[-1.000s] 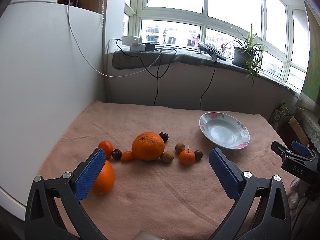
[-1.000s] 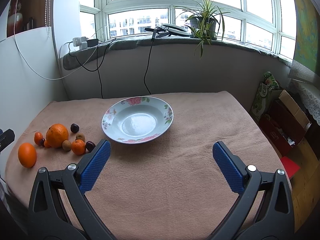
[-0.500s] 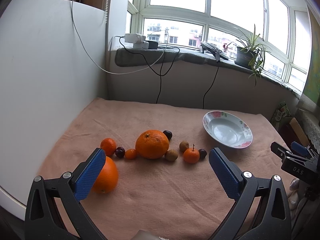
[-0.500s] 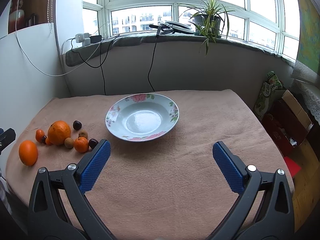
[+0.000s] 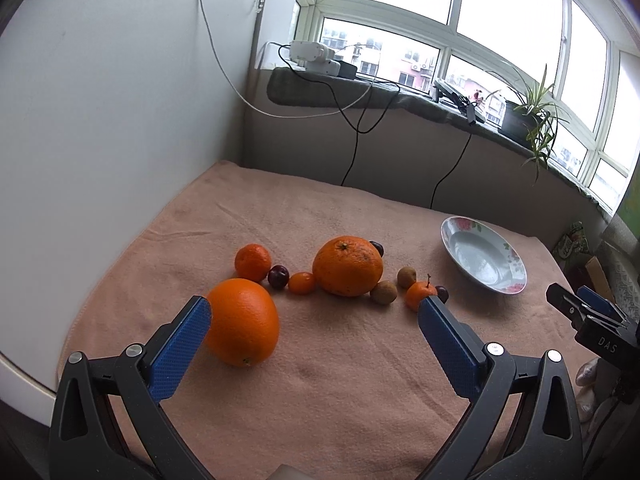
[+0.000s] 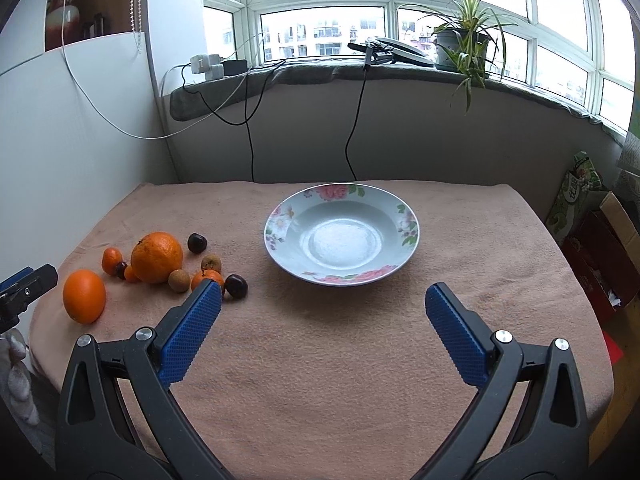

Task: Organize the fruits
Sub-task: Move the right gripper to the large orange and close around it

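Pink towel-covered table (image 6: 360,360) sitting below bay window. Left tool (image 5: 314,322) hovering, jaws apart, nothing gripped. Smooth orange (image 5: 242,322) lying nearest, just beside its left pad: firm, round, likely rolling; grip across middle. Right tool (image 6: 322,306) also gaping, facing empty plate (image 6: 280,220) beyond.

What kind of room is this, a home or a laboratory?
Most likely a home, perhaps a sunroom or enclosed balcony: a bay window facing apartment blocks, a potted plant on the sill, and a flowered plate beside fruit on a towel-covered table.
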A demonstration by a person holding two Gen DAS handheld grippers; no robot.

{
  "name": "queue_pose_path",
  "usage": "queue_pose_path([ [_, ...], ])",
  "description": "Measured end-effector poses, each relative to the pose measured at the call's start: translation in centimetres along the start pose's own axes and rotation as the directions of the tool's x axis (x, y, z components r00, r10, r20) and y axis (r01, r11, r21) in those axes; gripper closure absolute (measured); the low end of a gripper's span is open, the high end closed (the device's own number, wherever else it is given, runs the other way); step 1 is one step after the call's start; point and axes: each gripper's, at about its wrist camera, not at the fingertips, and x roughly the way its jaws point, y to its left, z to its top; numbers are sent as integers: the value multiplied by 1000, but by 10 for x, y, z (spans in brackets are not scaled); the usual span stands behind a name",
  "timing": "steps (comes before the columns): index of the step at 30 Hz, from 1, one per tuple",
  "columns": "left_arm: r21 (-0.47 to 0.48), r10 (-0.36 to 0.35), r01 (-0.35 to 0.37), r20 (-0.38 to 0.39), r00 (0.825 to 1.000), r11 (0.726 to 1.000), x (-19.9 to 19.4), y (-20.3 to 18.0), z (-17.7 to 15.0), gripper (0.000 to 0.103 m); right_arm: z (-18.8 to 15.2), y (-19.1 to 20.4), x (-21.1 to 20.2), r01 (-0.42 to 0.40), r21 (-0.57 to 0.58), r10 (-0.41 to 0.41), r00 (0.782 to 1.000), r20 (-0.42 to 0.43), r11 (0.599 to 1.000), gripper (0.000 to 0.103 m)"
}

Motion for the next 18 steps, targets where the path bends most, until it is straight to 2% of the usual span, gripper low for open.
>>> queue_pose_path([
  [8,-78,13,-18,-74,997,997,13,38,-13,1,6,37,22,-141,-64,138,989,-55,988,0],
  [14,-116,35,-45,-89,995,992,18,57,-16,1,11,64,40,-252,-82,242,964,-113,964,0],
  [18,-152,19,-36,-111,994,988,25,68,-18,1,11,86,50,-330,-107,311,936,-166,938,0],
])
